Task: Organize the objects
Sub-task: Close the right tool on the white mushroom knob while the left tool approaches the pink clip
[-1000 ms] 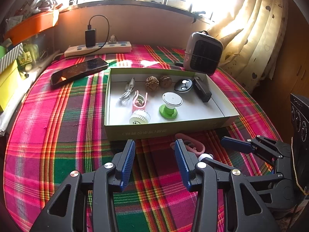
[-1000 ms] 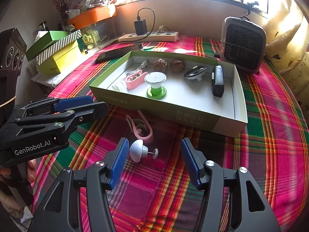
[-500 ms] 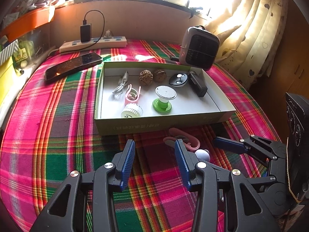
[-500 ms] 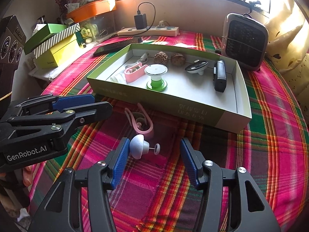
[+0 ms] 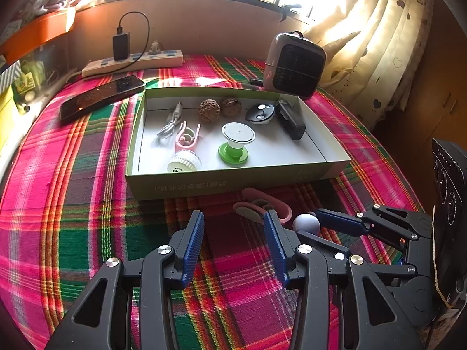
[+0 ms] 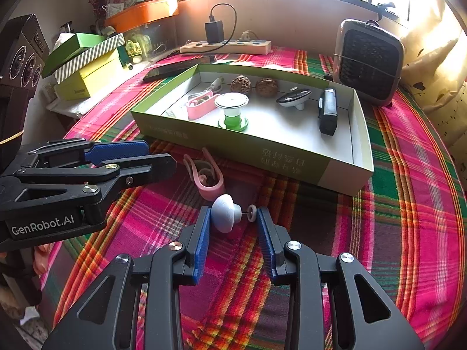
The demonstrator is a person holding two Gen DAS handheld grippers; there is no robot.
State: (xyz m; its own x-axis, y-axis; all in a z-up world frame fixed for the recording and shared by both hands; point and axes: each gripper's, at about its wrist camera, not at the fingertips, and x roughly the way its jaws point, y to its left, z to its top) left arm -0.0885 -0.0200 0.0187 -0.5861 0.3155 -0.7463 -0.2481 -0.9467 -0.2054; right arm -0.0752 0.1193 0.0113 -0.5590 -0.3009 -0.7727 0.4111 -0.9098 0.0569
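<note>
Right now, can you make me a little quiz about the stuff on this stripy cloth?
1. True or false: the pink loop-shaped clip on the plaid cloth lies inside the shallow green cardboard box.
2. Which thing sits between the pads of the right hand-held gripper? A) small white mushroom-shaped knob B) green and white spool C) black rectangular gadget
3. Fill in: the left hand-held gripper has ____ between its fingers.

Key: 1 false; it lies on the cloth in front of the box. 2 A, with the jaws closing. 3 nothing.
</note>
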